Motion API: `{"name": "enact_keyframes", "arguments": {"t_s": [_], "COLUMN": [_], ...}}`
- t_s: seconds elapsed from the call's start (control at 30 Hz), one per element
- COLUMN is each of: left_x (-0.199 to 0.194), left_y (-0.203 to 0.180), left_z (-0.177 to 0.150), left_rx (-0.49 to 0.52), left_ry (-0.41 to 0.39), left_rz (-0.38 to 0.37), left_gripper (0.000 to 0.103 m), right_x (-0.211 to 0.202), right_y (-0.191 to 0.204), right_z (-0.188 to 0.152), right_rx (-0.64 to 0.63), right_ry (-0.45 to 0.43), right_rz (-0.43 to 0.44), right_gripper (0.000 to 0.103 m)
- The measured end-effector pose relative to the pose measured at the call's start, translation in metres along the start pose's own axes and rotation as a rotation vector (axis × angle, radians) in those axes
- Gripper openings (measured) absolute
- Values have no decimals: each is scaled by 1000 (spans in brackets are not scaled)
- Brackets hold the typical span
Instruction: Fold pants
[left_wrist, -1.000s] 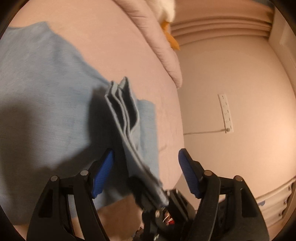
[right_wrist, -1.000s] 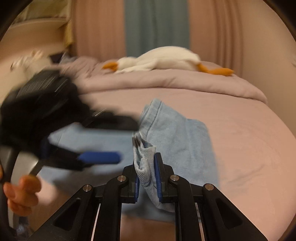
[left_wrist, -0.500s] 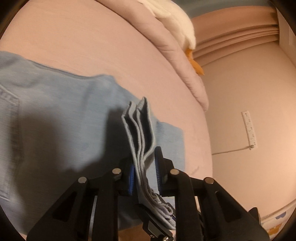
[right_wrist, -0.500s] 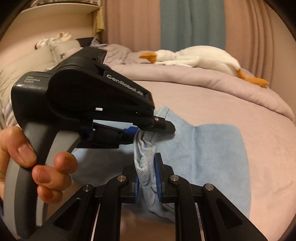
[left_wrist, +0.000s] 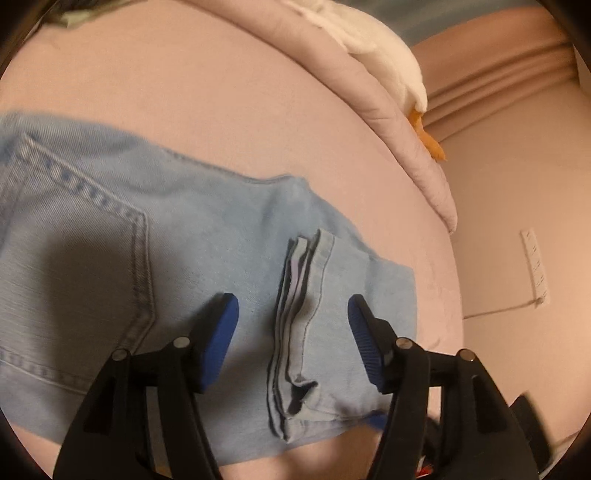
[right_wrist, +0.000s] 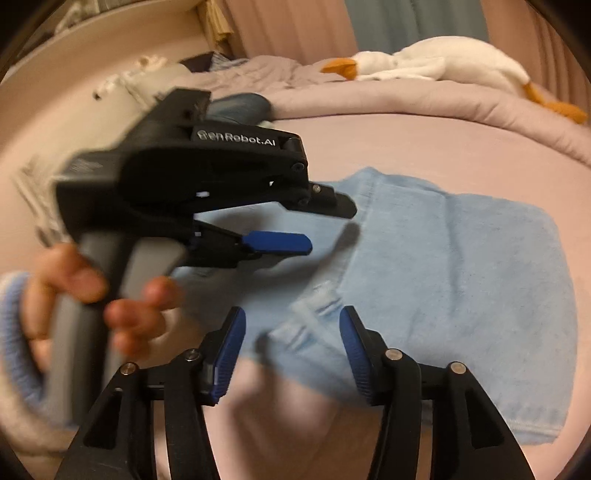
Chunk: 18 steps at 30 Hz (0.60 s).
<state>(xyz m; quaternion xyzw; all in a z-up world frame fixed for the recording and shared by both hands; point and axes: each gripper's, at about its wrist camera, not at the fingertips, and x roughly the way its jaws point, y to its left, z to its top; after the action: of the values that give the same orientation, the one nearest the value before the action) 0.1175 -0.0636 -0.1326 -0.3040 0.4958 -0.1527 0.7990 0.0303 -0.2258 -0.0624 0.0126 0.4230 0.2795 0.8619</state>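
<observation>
Right now both tongs are released: my left gripper (left_wrist: 293, 325) stands with its blue pads spread wide, and my right gripper (right_wrist: 291, 341) is spread the same way, neither holding cloth. The pants (left_wrist: 155, 266) lie flat on the pink bed (left_wrist: 221, 110), light blue denim folded over itself, with the stacked hem edges (left_wrist: 299, 295) sitting directly between the left pads.

From the left wrist view that stack runs from about 6 o'clock up toward 12, so its long axis lines up with the left fingers, and the pocket end (left_wrist: 74, 236) spreads off toward 9 o'clock. From the right wrist view the same hems (right_wrist: 314, 310) show blurred, just ahead of my right pads at 12 o'clock, with the folded body stretching toward 2 o'clock. The left gripper (right_wrist: 236, 221) crosses that view at 10 o'clock, held in my left hand (right_wrist: 92, 295).

I judge both tongs about equally near the hems; which is nearer I cannot tell. A plush goose (right_wrist: 436, 59) rests on the bedding well away.
</observation>
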Motion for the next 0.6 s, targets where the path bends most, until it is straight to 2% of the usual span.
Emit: {"name": "enact_keyframes", "arguments": {"t_s": [0.1, 0.17, 0.2, 0.27, 0.33, 0.37, 0.5, 0.6], "left_x": [5, 11, 14, 18, 27, 33, 59, 53], "left_y": [-18, -35, -48, -63, -72, -73, -59, -52], "left_z": [-8, -14, -20, -27, -32, -34, -43, -52], "left_rx": [97, 165, 226, 297, 337, 345, 365, 421], "left_ry": [23, 35, 38, 31, 54, 74, 144, 123], "left_rz": [15, 13, 22, 41, 37, 38, 152, 180], "left_gripper": [60, 60, 59, 52, 40, 37, 26, 20], "right_x": [-28, -48, -54, -60, -60, -61, -63, -53], "right_y": [-13, -31, -41, -67, -91, -99, -119, -121], "right_z": [3, 5, 5, 6, 2, 0, -13, -18], "right_rx": [43, 116, 147, 219, 297, 323, 384, 383], "right_ry": [-40, -92, -109, -111, -80, -86, -92, -54], "right_rz": [57, 71, 54, -73, -207, -228, -278, -290], "right_gripper": [53, 53, 53, 53, 53, 53, 47, 41]}}
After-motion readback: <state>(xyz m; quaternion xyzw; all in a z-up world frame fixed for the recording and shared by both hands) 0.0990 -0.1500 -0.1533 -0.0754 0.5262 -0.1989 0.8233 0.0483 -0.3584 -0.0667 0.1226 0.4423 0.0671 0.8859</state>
